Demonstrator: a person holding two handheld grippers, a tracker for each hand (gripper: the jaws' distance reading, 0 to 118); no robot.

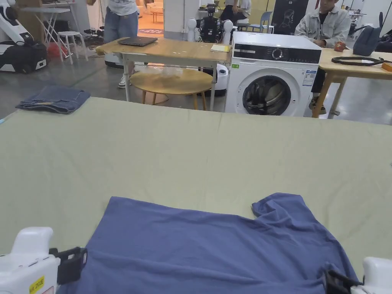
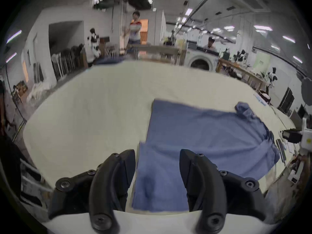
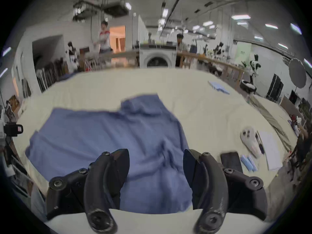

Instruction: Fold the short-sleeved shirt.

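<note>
Both grippers hang at the near edge with jaws wide apart, gripping nothing: left gripper over the hem, right gripper over the blue shirt spread on the bed.

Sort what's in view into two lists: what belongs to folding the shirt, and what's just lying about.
For the job:
- blue shirt, spread on the covered table
- left gripper, open
- right gripper, open

Lying about:
- folded jeans at the table's far left corner
- washing machine
- laptop on a wooden table
- papers and dark phone at the right
</note>
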